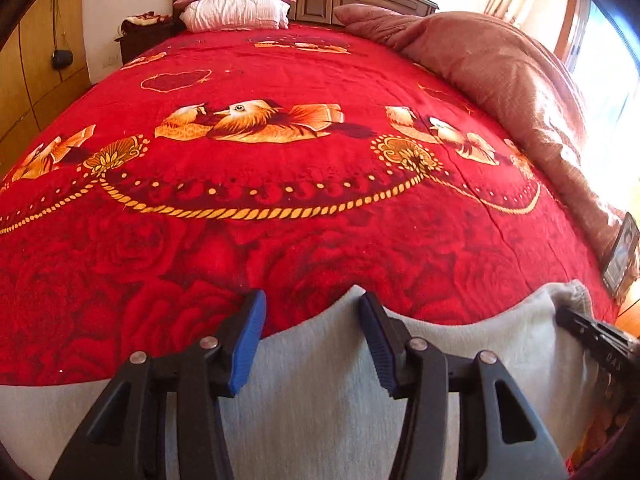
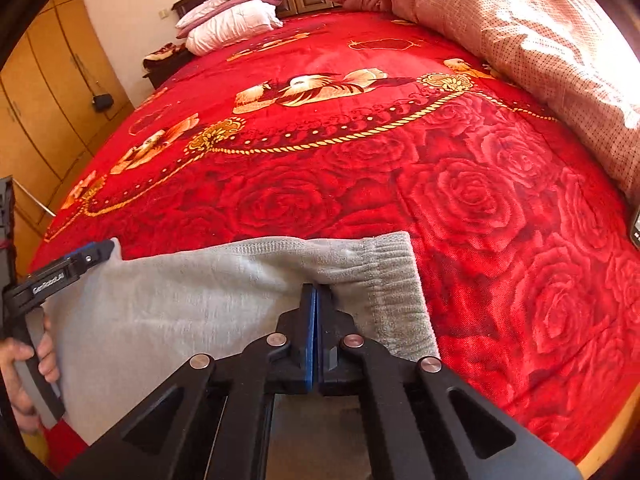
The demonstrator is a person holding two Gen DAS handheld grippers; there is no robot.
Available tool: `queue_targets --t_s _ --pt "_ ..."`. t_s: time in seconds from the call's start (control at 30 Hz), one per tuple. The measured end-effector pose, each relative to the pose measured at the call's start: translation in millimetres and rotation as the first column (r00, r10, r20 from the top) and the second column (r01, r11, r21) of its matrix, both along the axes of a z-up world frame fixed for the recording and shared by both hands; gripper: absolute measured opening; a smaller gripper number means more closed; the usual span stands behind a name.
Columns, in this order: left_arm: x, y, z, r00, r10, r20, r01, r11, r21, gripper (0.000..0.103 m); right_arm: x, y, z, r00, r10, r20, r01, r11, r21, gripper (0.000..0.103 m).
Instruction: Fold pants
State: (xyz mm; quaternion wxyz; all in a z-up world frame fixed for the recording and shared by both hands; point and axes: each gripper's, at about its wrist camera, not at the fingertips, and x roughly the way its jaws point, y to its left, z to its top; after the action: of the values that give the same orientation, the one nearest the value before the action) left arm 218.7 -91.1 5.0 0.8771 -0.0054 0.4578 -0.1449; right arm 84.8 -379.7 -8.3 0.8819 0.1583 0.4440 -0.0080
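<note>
Pants (image 2: 192,304) of pale grey fleece lay across the near end of the bed, on a red blanket (image 2: 460,200) printed with roses and gold birds, the ribbed waistband (image 2: 396,284) turned toward the right. The right gripper (image 2: 315,300) had its blue pads pressed flat together on the cloth just inside that waistband — a fold of grey was pinched between them. The left gripper (image 1: 312,320) stood with its fingers spread wide over the far edge of the fabric, gripping nothing; from the right-hand camera only one of its tips showed at the left corner of the pants, with the person's hand (image 2: 28,364) wrapped round the handle and cut off by the frame. How much of the legs hung over the bed's near edge was hidden beneath the grippers. Pillows (image 1: 236,4) were stacked at the headboard, and a pinkish quilt (image 1: 500,64) lay heaped along the right side, partly washed out by sunlight.
</note>
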Motion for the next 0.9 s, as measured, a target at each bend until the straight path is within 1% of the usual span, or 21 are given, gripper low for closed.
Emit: queue_targets --t_s 0.13,0.2,0.23,0.27,0.33,0.37,0.43,0.5,0.57,0.7,0.83,0.9 --pt "-2 0 2 1.000 -0.027 0.009 0.026 0.999 0.021 0.053 -6 0 8 1.000 -0.019 -0.011 0.019 1.000 0.015 0.000" --pt "-6 4 7 1.000 -0.024 -0.007 0.024 0.999 0.024 0.053 -13 1 16 0.999 -0.032 -0.011 0.032 0.999 0.011 0.004" --pt "-10 9 10 1.000 -0.015 -0.015 0.015 1.000 0.026 0.053 -20 2 22 0.999 -0.038 -0.002 0.038 0.999 0.004 0.011" --pt "-15 14 14 1.000 -0.009 -0.016 0.009 1.000 0.026 0.053 -24 3 27 0.999 -0.043 0.006 0.043 0.999 -0.005 0.021" --pt "-26 24 23 1.000 -0.003 -0.005 0.003 1.000 0.023 0.054 -37 6 37 0.998 -0.047 0.030 0.047 0.998 -0.028 0.030" --pt "-33 30 27 1.000 0.002 0.002 -0.002 1.000 0.022 0.055 -43 8 42 0.998 -0.041 0.038 0.042 0.999 -0.034 0.030" --pt "-45 42 31 1.000 0.019 0.002 -0.020 1.000 0.024 0.062 -53 12 48 0.999 -0.024 0.047 0.025 0.999 -0.031 0.030" --pt "-58 58 30 0.998 0.056 -0.020 -0.055 0.998 0.037 0.063 -63 17 51 0.998 -0.004 0.055 0.006 1.000 -0.020 0.030" --pt "-69 70 28 0.996 0.084 -0.040 -0.083 0.996 0.033 0.063 -71 21 49 0.999 0.008 0.053 -0.006 1.000 -0.020 0.030" --pt "-96 97 23 0.988 0.142 -0.052 -0.142 0.990 0.009 0.063 -78 21 30 1.000 -0.003 0.013 0.003 0.999 -0.036 0.030" --pt "-112 112 18 0.985 0.162 -0.053 -0.161 0.987 0.021 0.066 -80 15 11 1.000 -0.016 -0.010 0.016 1.000 -0.014 0.030" --pt "-118 119 16 0.983 0.173 -0.059 -0.171 0.985 0.034 0.066 -83 18 12 1.000 -0.020 -0.007 0.020 0.999 -0.028 0.030"
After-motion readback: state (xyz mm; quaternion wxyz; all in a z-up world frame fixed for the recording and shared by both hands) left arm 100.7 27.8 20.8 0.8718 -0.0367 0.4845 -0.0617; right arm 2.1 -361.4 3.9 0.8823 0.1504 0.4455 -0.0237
